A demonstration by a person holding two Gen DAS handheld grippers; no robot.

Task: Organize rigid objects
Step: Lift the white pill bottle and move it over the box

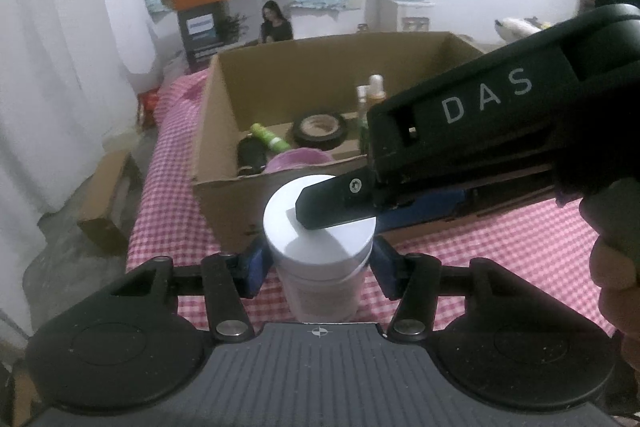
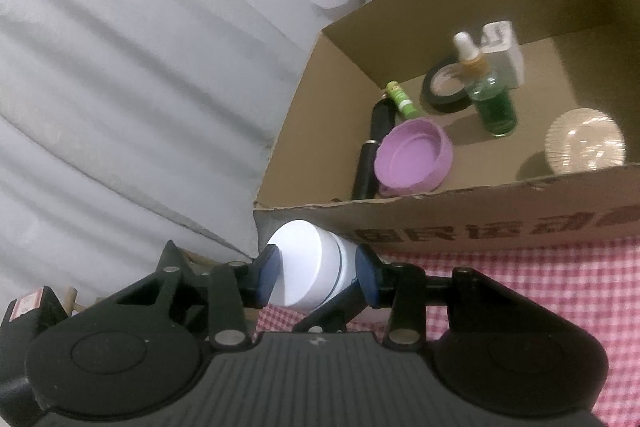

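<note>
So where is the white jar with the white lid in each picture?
Left wrist view: the white jar sits low in the middle, between the left gripper fingers, with a right gripper finger across its lid.
Right wrist view: it sits low, left of centre, between the right gripper's pads.
Shared landmark: the cardboard box just behind the jar.

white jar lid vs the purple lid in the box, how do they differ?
The white lid is white; the purple lid is lilac. The white lid sits on its jar, outside the cardboard box, with both grippers at it; the purple lid lies loose inside the box, untouched. The white lid shows its flat top; the purple lid lies hollow side up. Both are round.
</note>
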